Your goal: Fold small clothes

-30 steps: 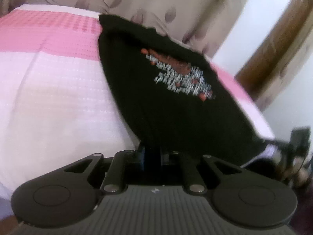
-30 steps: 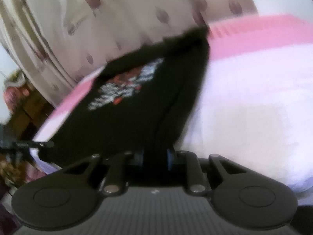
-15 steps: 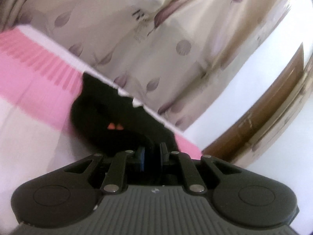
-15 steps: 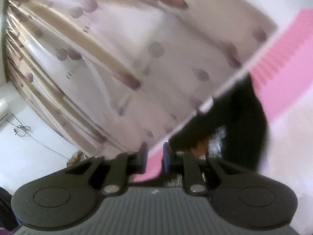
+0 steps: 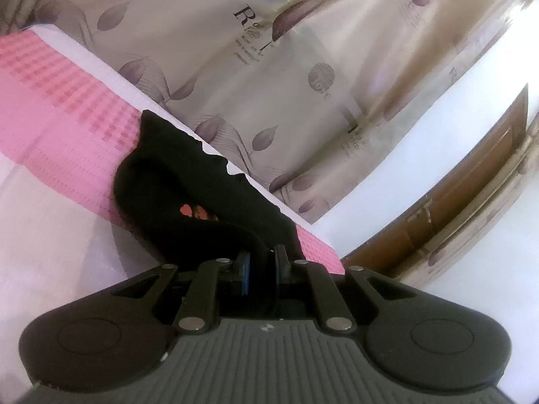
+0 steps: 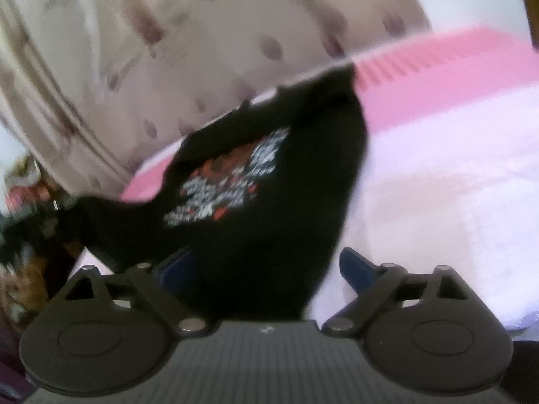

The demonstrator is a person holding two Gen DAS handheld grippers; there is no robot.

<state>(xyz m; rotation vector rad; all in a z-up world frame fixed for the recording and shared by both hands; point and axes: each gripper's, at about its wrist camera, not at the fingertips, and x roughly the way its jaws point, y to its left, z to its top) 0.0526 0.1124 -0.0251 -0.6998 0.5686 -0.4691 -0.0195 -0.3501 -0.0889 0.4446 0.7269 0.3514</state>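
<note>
- The left gripper (image 5: pixel 262 267) is clenched on a bunched edge of the black T-shirt (image 5: pixel 188 181); the cloth runs from its pinched fingers up and away to the far edge of the bed (image 5: pixel 67 107), where the shirt's other end lies against the white border under the curtain (image 5: pixel 269 67).
- The T-shirt's long axis runs from that held corner toward the bed's far edge, and its printed front (image 6: pixel 229 181) faces the right wrist camera (the print is blurred, red and white lettering at best).
- The right gripper (image 6: pixel 266 269) has its jaws opening, spread wide; black cloth lies between the blue pads (image 6: pixel 353 264), yet the one in plain view does not press on it (the other is half hidden by the cloth), so this corner is let go.
- Judged from this, the left hand alone carries the shirt, so the coming fold turns on it drawing that corner along the long axis; the right would need a fresh hold first.
</note>
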